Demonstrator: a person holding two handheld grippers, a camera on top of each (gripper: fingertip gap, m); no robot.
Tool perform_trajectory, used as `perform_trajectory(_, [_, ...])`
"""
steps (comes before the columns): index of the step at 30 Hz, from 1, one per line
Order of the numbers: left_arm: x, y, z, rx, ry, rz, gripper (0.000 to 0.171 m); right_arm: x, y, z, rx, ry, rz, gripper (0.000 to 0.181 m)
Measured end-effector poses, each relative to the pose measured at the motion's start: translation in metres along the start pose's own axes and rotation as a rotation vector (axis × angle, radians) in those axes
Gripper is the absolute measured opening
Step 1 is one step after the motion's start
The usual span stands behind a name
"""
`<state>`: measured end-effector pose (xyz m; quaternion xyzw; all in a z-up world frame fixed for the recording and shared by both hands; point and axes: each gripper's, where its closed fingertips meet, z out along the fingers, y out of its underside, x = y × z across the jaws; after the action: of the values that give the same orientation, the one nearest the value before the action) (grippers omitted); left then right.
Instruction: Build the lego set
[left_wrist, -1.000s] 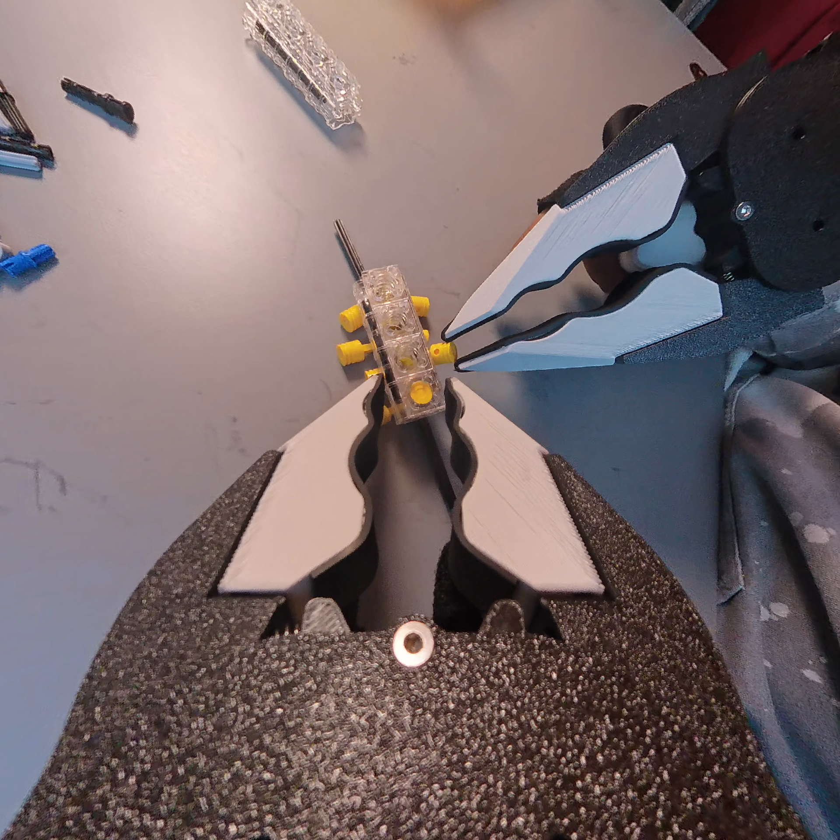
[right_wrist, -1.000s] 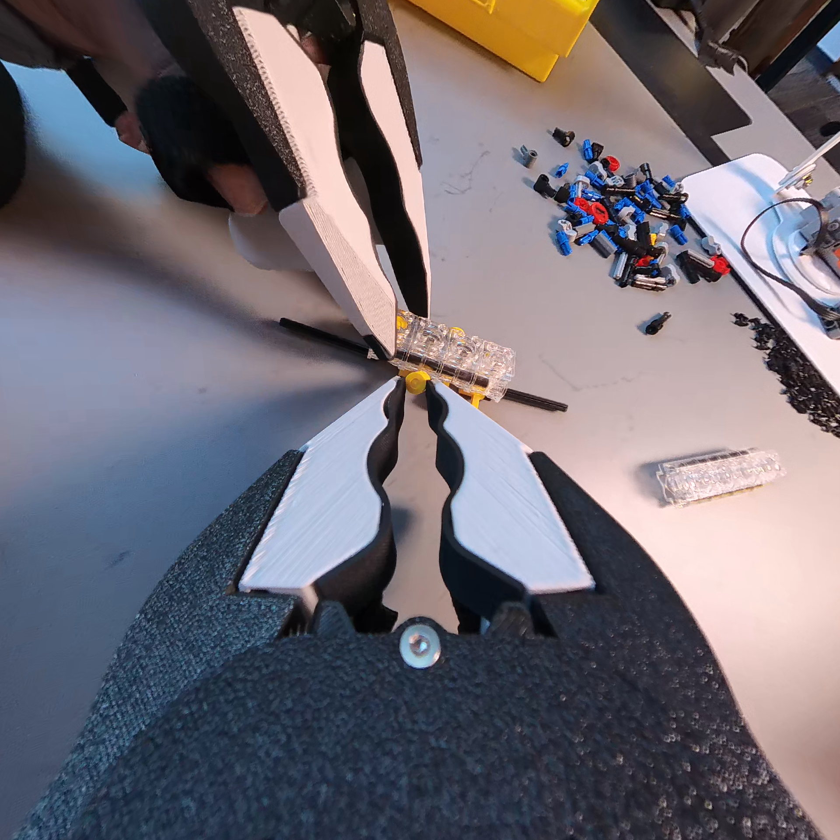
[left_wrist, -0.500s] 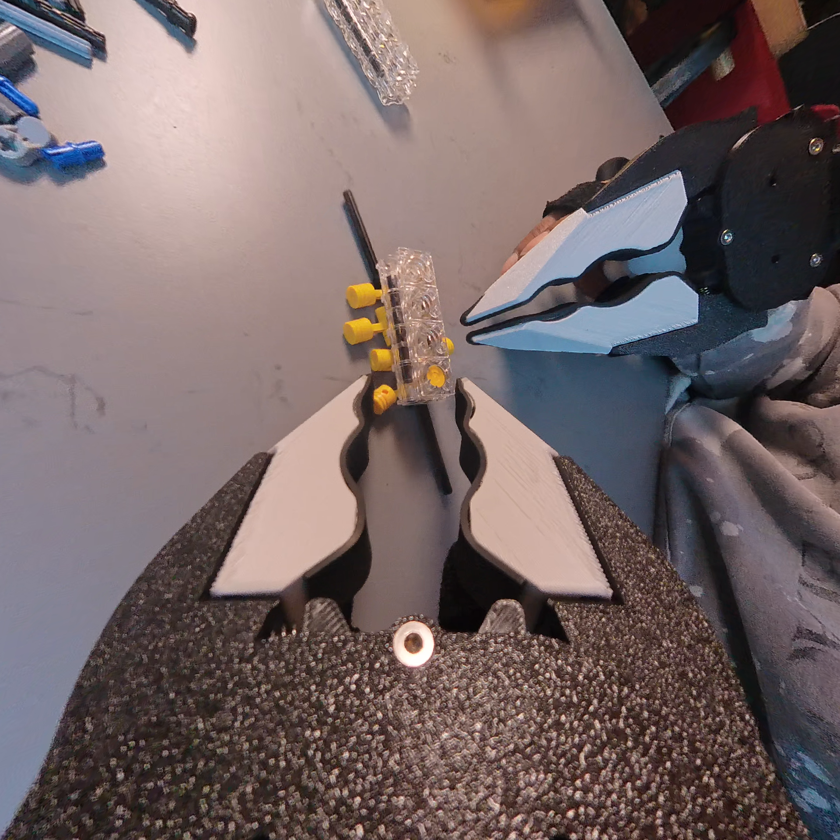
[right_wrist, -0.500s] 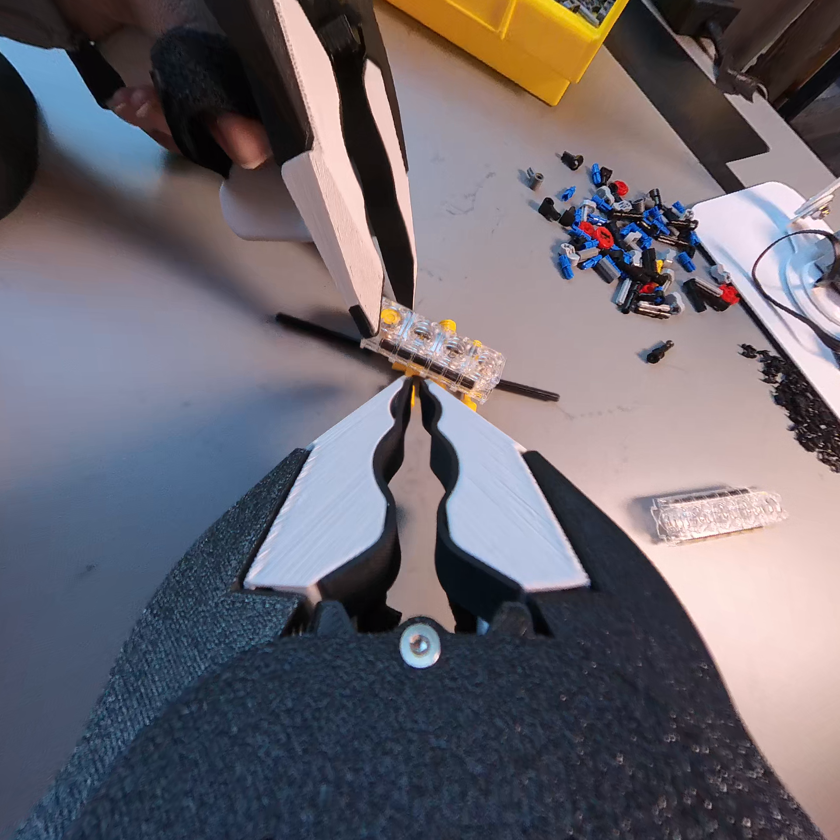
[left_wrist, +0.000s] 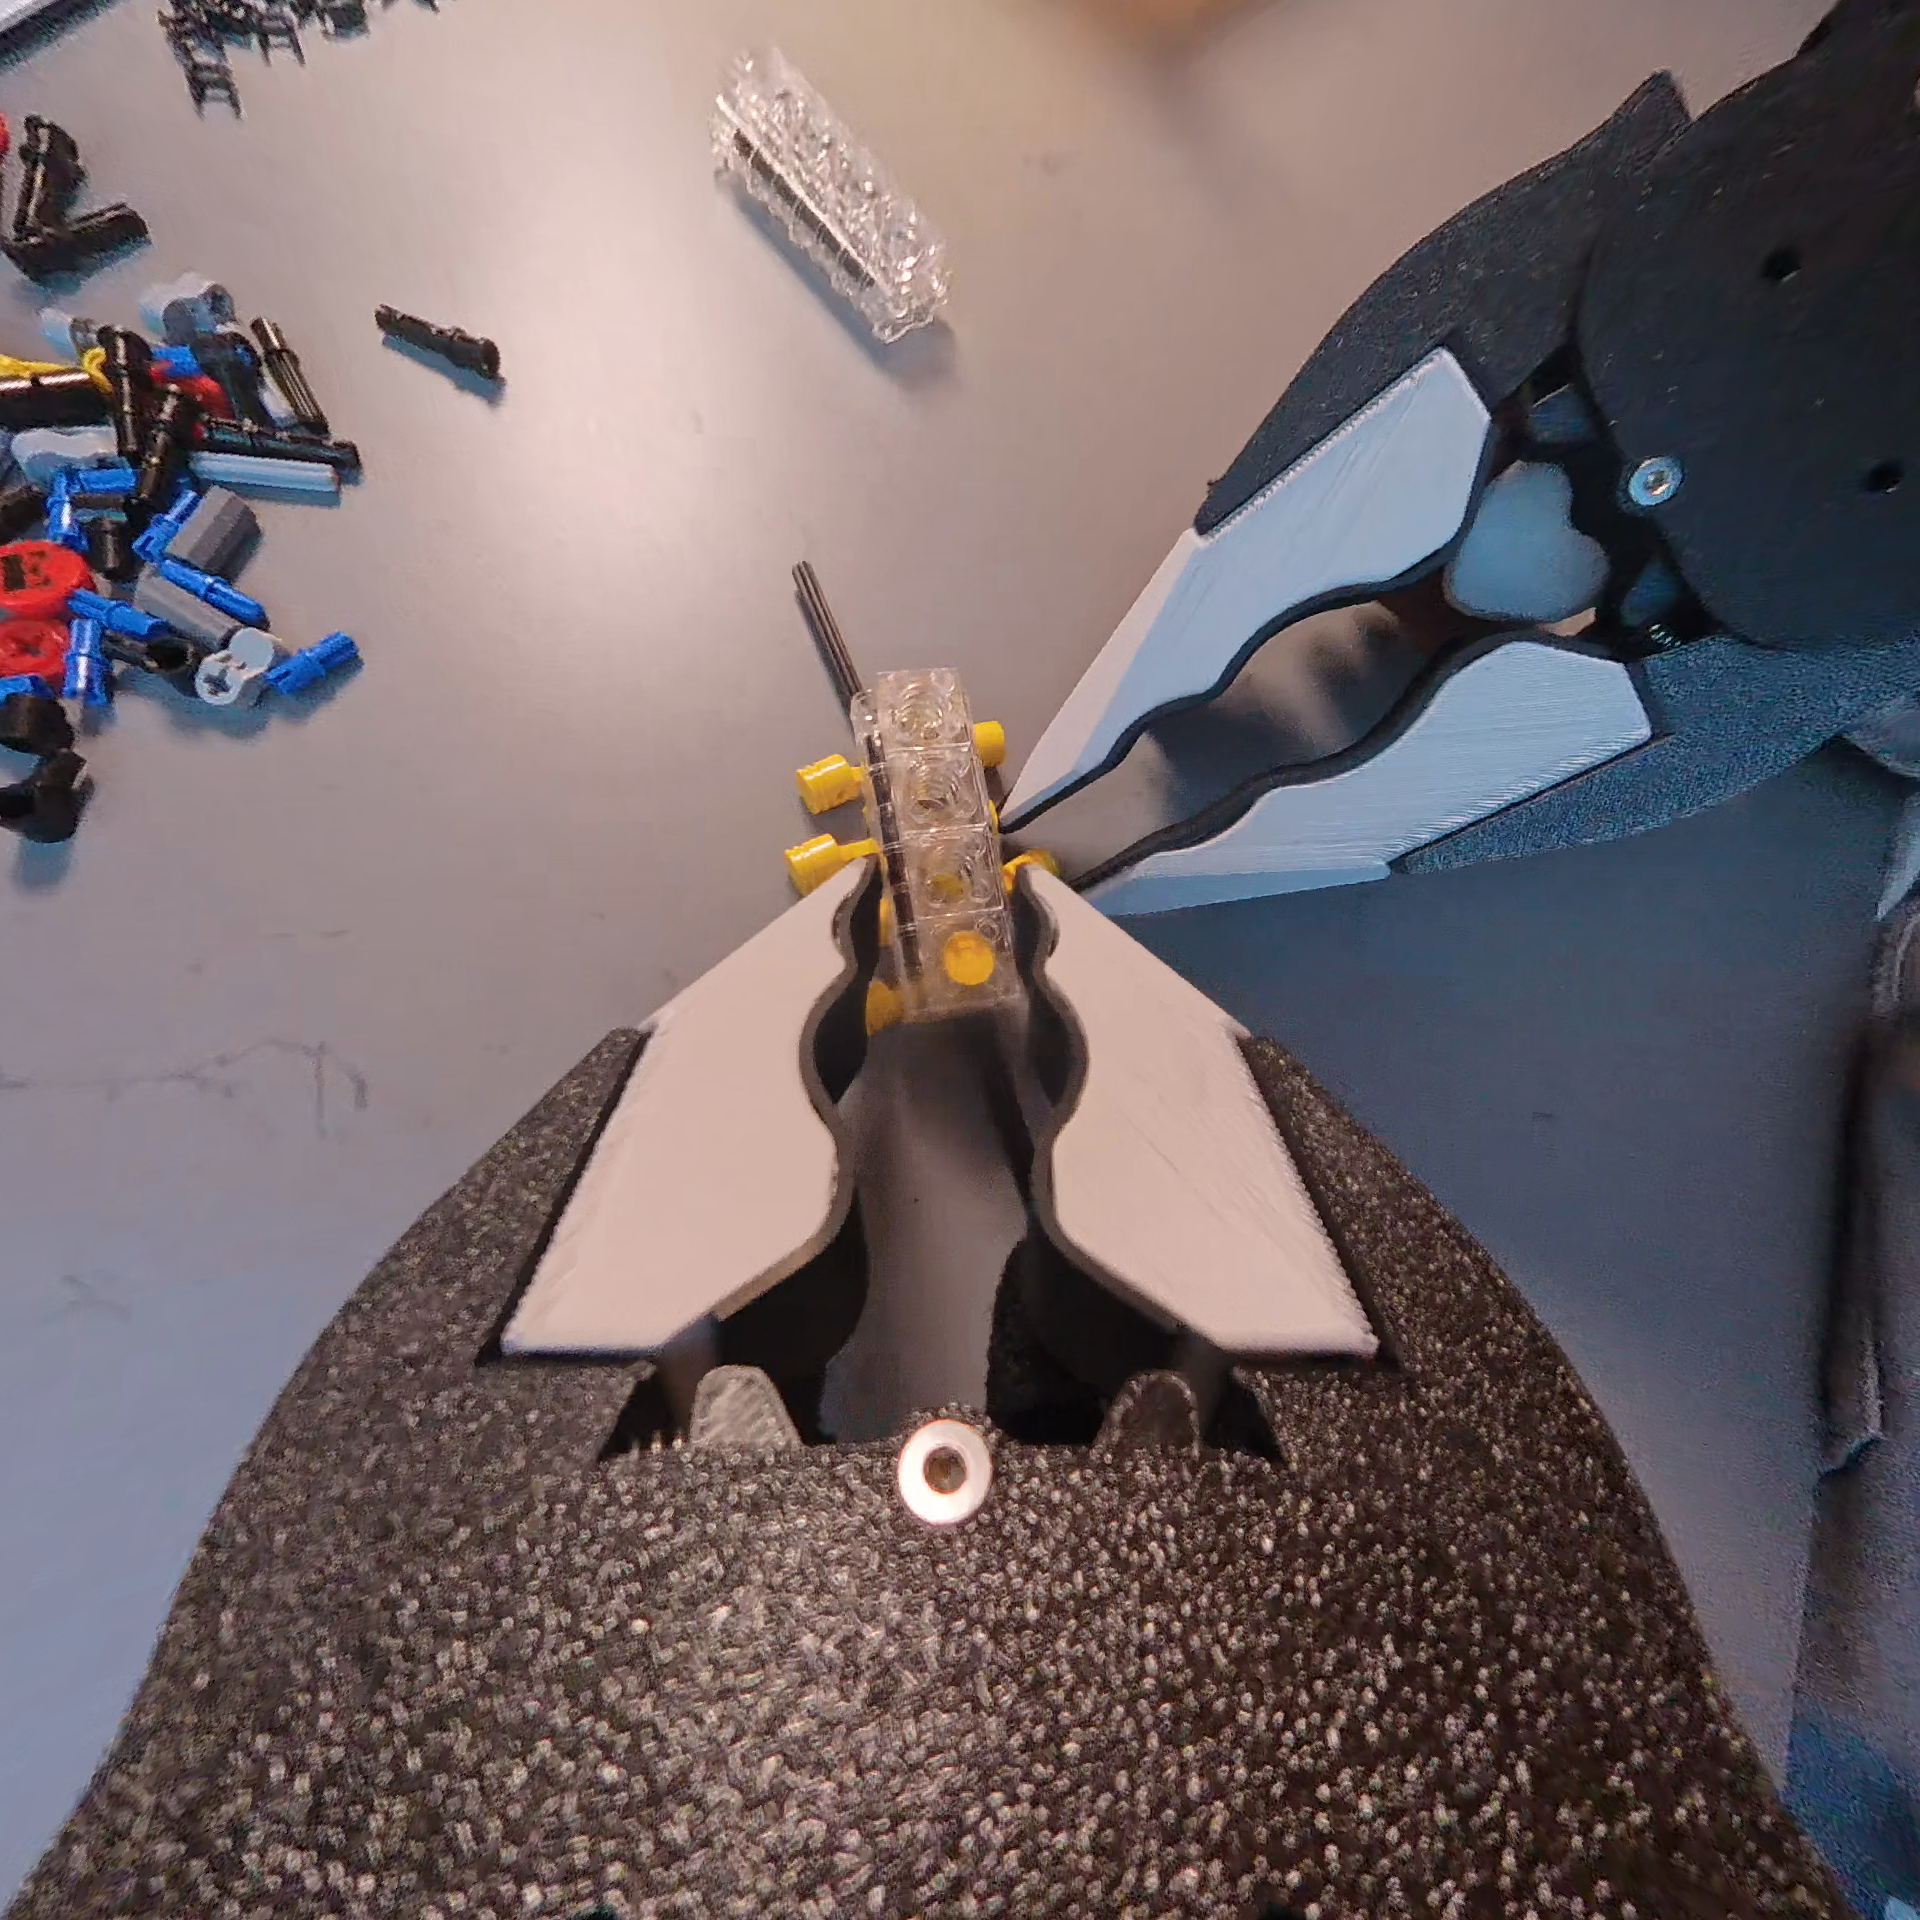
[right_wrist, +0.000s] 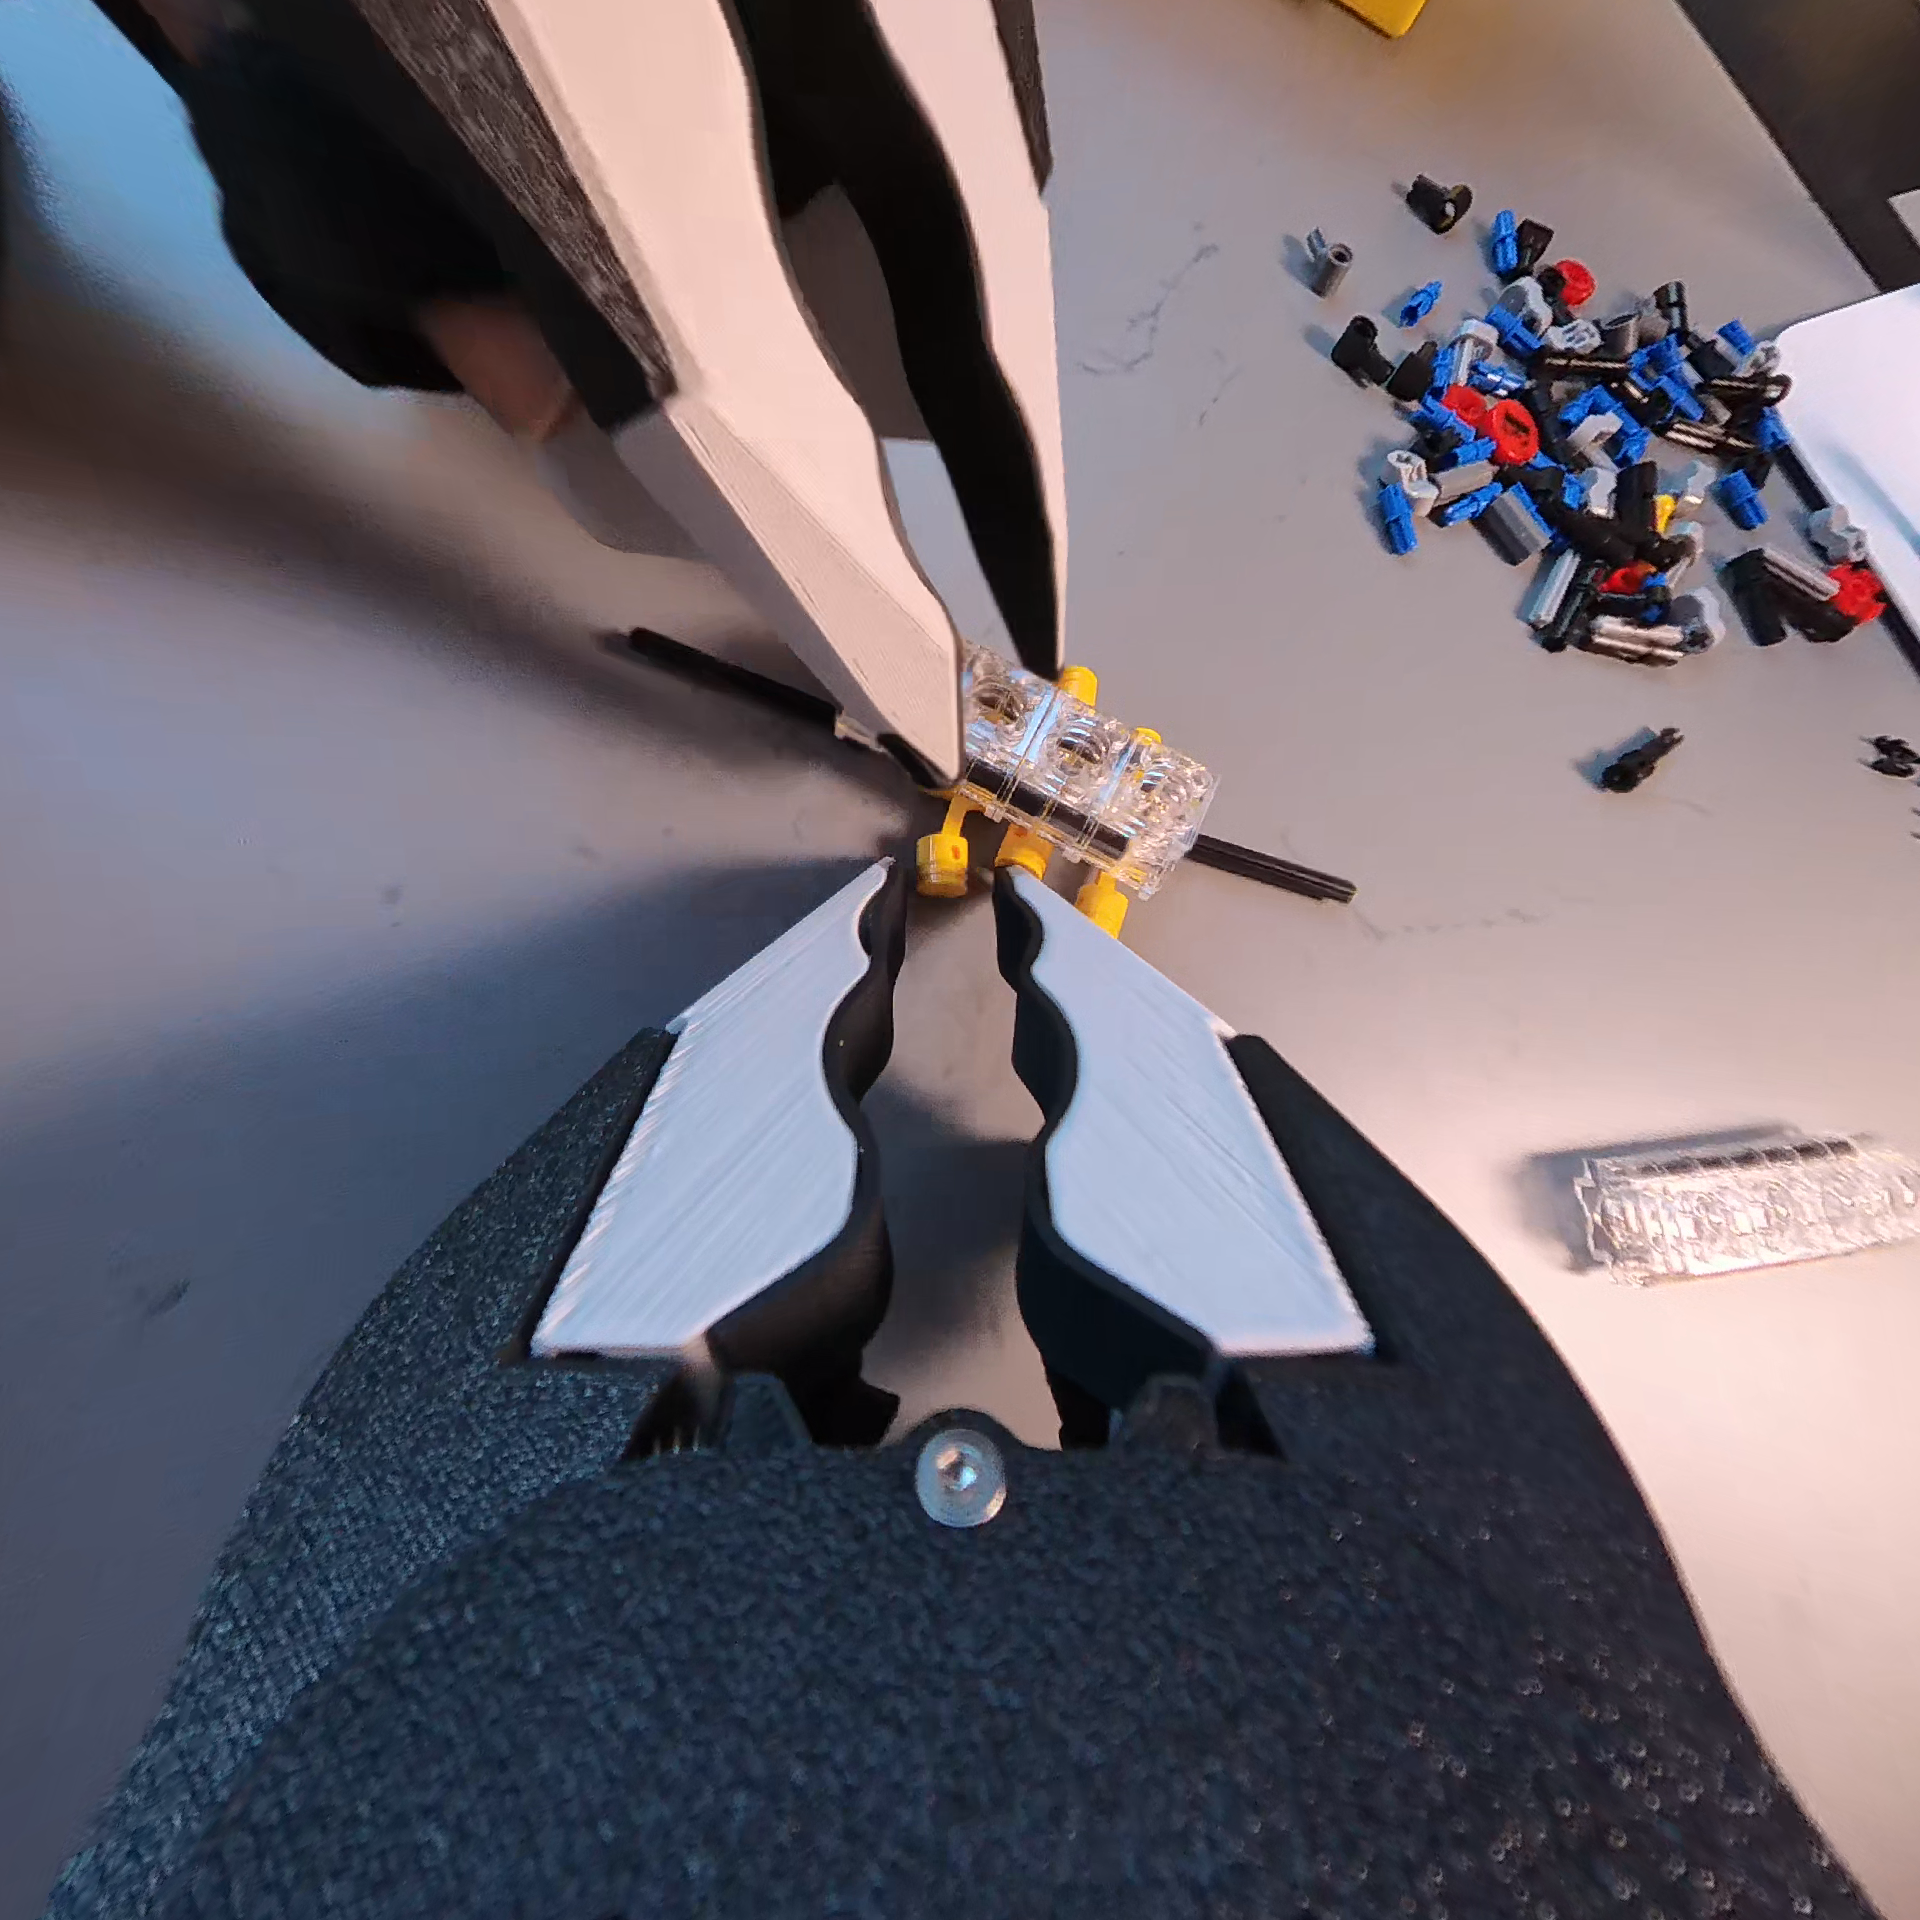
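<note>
A clear brick assembly (left_wrist: 940, 821) with yellow pins (left_wrist: 821, 781) sticking out of its sides and a black axle (left_wrist: 826, 634) through it is held over the grey table. My left gripper (left_wrist: 943, 878) is shut on its near end. In the right wrist view the assembly (right_wrist: 1081, 774) lies crosswise, with the left gripper (right_wrist: 1003, 717) clamping it from above. My right gripper (right_wrist: 945, 873) is slightly open, its tips either side of one yellow pin (right_wrist: 940, 860) without clearly touching it. The right gripper also shows in the left wrist view (left_wrist: 1044, 852).
A second clear brick piece (left_wrist: 831, 197) lies apart on the table, and also shows in the right wrist view (right_wrist: 1745, 1210). A pile of small blue, black, grey and red parts (right_wrist: 1621, 468) and a loose black pin (right_wrist: 1642, 758) lie beyond. A white tray's edge (right_wrist: 1860, 416) is far right. The grippers are tip to tip, or close to it.
My right gripper has gone from nearly shut to slightly open at the yellow pin. My left gripper now reaches further along the clear assembly, which has turned a little.
</note>
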<state>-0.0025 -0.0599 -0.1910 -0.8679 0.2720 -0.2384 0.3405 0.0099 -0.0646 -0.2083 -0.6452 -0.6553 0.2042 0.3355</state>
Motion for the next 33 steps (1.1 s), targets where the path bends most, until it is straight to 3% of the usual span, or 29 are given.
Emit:
perform_trajectory(10, [-0.004, 0.002, -0.007, 0.046, 0.259, -0.381, 0.026, 0.001, -0.014, -0.01, 0.092, -0.03, 0.031, 0.009])
perform_trajectory(13, [-0.013, 0.004, -0.011, 0.047, 0.213, -0.373, 0.037, 0.0, -0.017, -0.013, 0.106, -0.029, 0.021, 0.009])
perform_trajectory(16, [-0.018, 0.004, -0.015, 0.065, 0.19, -0.365, 0.035, 0.002, -0.021, -0.016, 0.113, -0.024, 0.019, 0.009])
perform_trajectory(25, [-0.002, -0.004, -0.025, 0.117, 0.263, -0.303, 0.04, 0.006, -0.028, -0.02, 0.085, -0.031, -0.017, 0.009])
perform_trajectory(29, [0.006, 0.003, -0.012, 0.047, 0.229, -0.221, 0.042, 0.006, -0.03, -0.014, 0.071, -0.049, -0.03, 0.009])
perform_trajectory(33, [0.003, 0.01, -0.007, -0.003, 0.174, -0.176, 0.03, 0.006, -0.033, -0.011, 0.083, -0.07, -0.015, 0.009])
